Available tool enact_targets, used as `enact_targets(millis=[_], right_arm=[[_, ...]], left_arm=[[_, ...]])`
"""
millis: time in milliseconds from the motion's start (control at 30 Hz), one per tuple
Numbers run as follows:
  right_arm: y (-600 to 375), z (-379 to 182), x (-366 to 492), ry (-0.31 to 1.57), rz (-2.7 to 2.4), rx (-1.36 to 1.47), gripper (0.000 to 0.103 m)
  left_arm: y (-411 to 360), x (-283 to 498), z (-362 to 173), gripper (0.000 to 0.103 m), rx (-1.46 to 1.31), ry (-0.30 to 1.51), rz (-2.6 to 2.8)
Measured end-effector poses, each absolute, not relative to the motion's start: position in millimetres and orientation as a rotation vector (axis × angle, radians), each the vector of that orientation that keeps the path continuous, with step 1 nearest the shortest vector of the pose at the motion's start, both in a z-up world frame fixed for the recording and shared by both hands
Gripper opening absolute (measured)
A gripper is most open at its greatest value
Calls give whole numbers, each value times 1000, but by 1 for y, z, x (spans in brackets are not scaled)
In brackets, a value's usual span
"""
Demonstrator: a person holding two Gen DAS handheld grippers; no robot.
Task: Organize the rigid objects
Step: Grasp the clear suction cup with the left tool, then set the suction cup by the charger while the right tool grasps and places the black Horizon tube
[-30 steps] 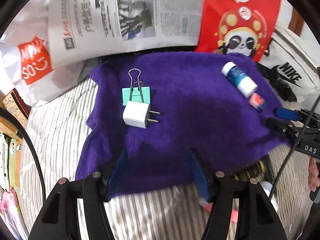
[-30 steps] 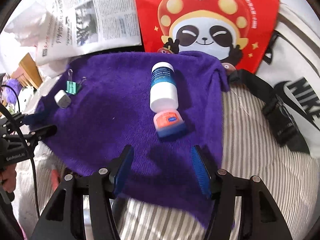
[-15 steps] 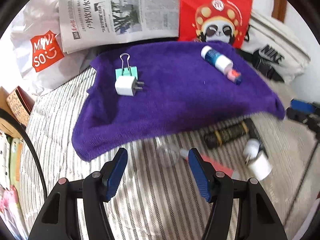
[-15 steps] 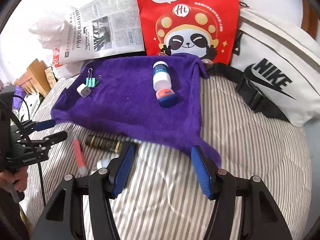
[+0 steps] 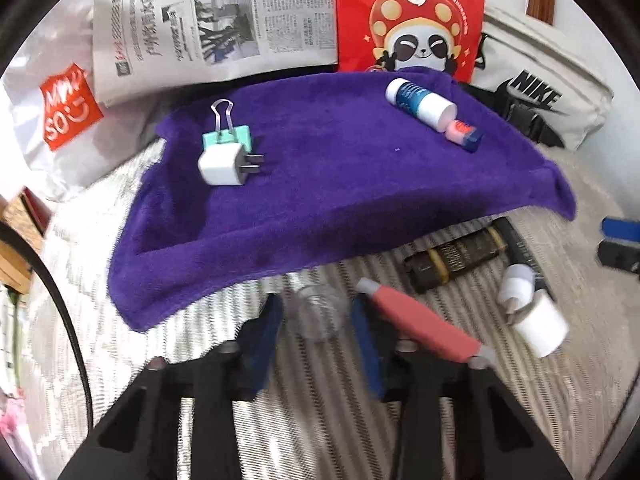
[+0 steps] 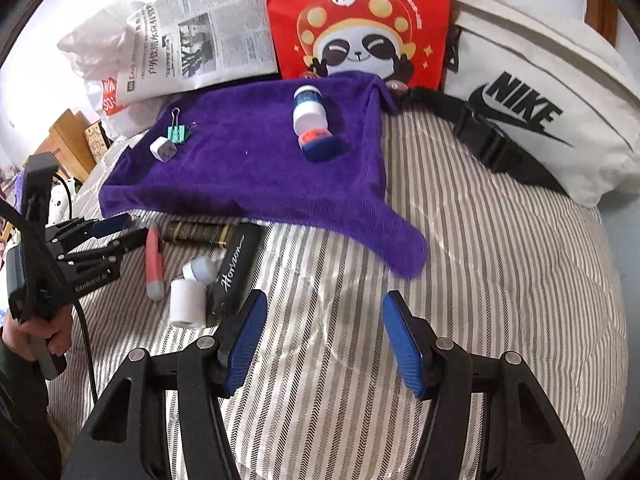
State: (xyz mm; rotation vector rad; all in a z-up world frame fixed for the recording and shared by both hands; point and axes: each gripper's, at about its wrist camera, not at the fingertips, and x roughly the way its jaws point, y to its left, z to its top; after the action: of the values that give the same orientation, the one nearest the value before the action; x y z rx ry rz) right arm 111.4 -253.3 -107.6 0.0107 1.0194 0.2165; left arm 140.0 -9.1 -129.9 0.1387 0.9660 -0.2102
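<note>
A purple towel lies on the striped bed and holds a white charger plug, a green binder clip, a blue-and-white bottle and a small pink-and-blue jar. In front of the towel lie a clear small cup, a red pen, a dark gold-banded tube, a black case and two white caps. My left gripper is open with the clear cup between its fingers. My right gripper is open and empty over bare bedding.
A newspaper, a red panda bag, a white Nike bag and a white Miniso bag line the back. Wooden furniture stands at the left. The left gripper also shows in the right wrist view.
Both grippers pulled back from the towel toward the near bedding. The loose items in front of the towel came into view. My left gripper now straddles the clear cup and its fingers have narrowed.
</note>
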Motion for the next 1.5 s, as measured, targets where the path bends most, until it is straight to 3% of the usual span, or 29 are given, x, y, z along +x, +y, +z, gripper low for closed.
enact_targets(millis=[867, 933, 1067, 1500], right_arm=[[-181, -140, 151, 1076, 257, -75, 60], [-176, -139, 151, 1067, 251, -100, 57], [-168, -136, 147, 1058, 276, -170, 22], [-187, -138, 138, 1037, 297, -158, 22]], left_arm=[[44, 122, -134, 26, 46, 972, -150], [45, 123, -134, 26, 37, 971, -154], [46, 122, -134, 26, 29, 969, -155], [45, 120, -134, 26, 43, 962, -140]])
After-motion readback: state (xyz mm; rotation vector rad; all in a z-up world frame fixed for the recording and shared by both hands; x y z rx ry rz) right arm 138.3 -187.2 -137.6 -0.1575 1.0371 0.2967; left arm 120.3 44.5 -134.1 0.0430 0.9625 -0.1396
